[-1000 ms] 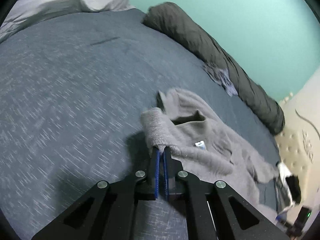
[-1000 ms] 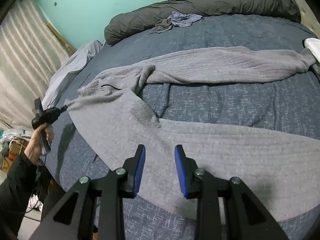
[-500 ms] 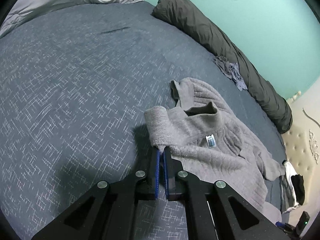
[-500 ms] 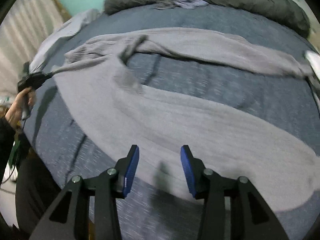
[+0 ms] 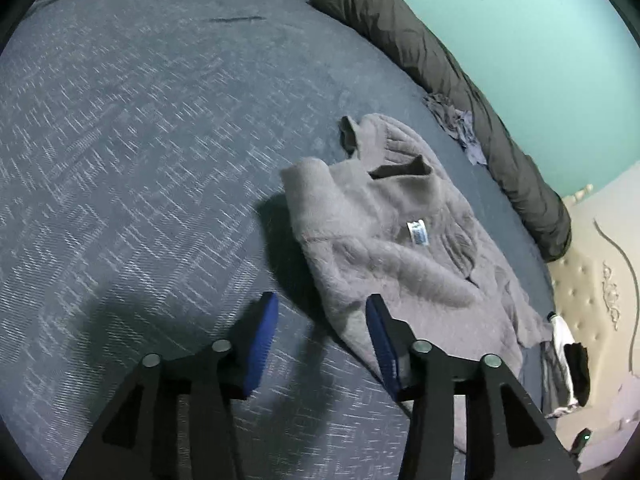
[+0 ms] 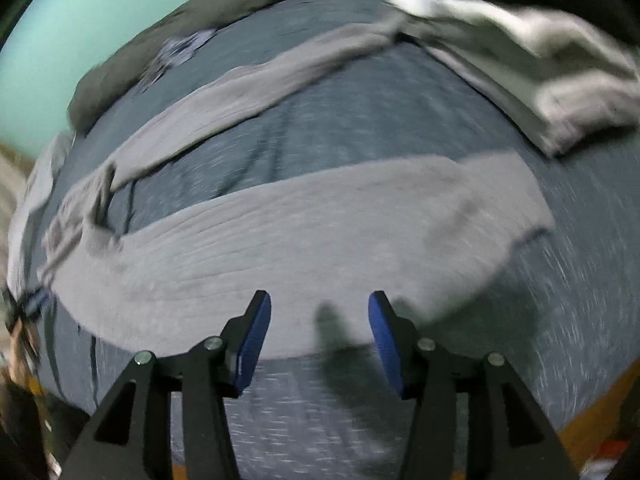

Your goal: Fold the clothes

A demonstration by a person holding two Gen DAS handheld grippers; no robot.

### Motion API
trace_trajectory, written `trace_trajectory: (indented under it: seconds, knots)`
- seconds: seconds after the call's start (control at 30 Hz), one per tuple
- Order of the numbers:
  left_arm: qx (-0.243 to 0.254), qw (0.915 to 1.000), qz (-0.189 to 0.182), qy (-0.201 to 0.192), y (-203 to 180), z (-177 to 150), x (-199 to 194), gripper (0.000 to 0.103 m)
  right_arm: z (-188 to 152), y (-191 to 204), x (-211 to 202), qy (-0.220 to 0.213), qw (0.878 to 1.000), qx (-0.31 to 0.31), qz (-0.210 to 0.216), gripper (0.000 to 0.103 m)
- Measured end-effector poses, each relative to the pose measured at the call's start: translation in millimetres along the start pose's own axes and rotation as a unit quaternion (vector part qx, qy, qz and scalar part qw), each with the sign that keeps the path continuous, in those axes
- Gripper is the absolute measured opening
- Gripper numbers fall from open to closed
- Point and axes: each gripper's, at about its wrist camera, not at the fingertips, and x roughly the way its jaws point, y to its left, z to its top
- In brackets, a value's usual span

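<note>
A grey knit sweater [image 5: 384,240] lies spread on the dark blue bedspread [image 5: 132,152], collar and white label facing up. My left gripper [image 5: 322,312] is open and empty, just above the sweater's near shoulder edge. In the blurred right wrist view the sweater's body [image 6: 304,240] stretches across the bed, with one sleeve [image 6: 256,92] lying apart behind it. My right gripper [image 6: 320,314] is open and empty over the sweater's near hem.
A dark rolled duvet [image 5: 448,92] lies along the teal wall, with a small bluish cloth [image 5: 460,124] beside it. A pale garment [image 6: 520,52] lies at the far right of the bed. A padded headboard [image 5: 592,300] stands at the right.
My left gripper has opened and let go of the sweater's shoulder, which now lies on the bed. My right gripper has swung right along the hem, staying open.
</note>
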Motion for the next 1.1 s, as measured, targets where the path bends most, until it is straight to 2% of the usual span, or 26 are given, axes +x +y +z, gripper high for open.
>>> trace_trajectory:
  seconds: [0.13,0.23,0.3,0.4,0.53,0.63,0.8,0.83,0.87,0.93,0.97,1.1]
  knots:
    - [0.005,1.0000,-0.005,-0.001,-8,6,10,0.050,-3,-18,3,-0.006,0.999,0.036,0.006,0.053]
    - [0.014,0.9999,-0.003,-0.002,-13,12,14,0.048,-5,-28,0,-0.013,0.998,0.063,0.001,0.057]
    - [0.020,0.9998,0.000,-0.002,-16,15,16,0.018,-5,-35,-1,-0.017,0.997,0.080,-0.002,0.058]
    - [0.030,0.9995,0.006,-0.005,-20,18,16,0.008,-7,-45,-3,-0.024,0.994,0.107,-0.007,0.061]
    - [0.048,0.9987,0.011,-0.014,-29,17,2,0.005,-11,-65,-2,-0.023,0.990,0.137,-0.030,0.062]
    - [0.061,0.9978,0.013,-0.019,-37,14,-16,0.005,-12,-80,2,-0.025,0.985,0.171,-0.006,0.062]
    - [0.059,0.9979,0.018,-0.020,-43,8,-40,0.004,4,-78,14,-0.013,0.990,0.137,-0.011,0.061]
    - [0.057,0.9980,0.019,-0.021,-42,6,-46,0.004,6,-77,15,-0.012,0.991,0.131,-0.013,0.052]
    - [0.056,0.9980,0.020,-0.021,-42,4,-51,0.004,8,-76,15,-0.012,0.992,0.127,-0.016,0.031]
    - [0.052,0.9982,0.021,-0.022,-42,1,-62,0.004,12,-74,12,-0.015,0.994,0.110,-0.015,0.014]
    - [0.050,0.9983,0.022,-0.022,-42,-1,-68,0.004,14,-72,9,-0.017,0.995,0.102,-0.013,0.009]
    - [0.034,0.9988,0.025,-0.024,-33,-8,-90,0.004,24,-72,-15,-0.040,0.996,0.078,0.001,0.005]
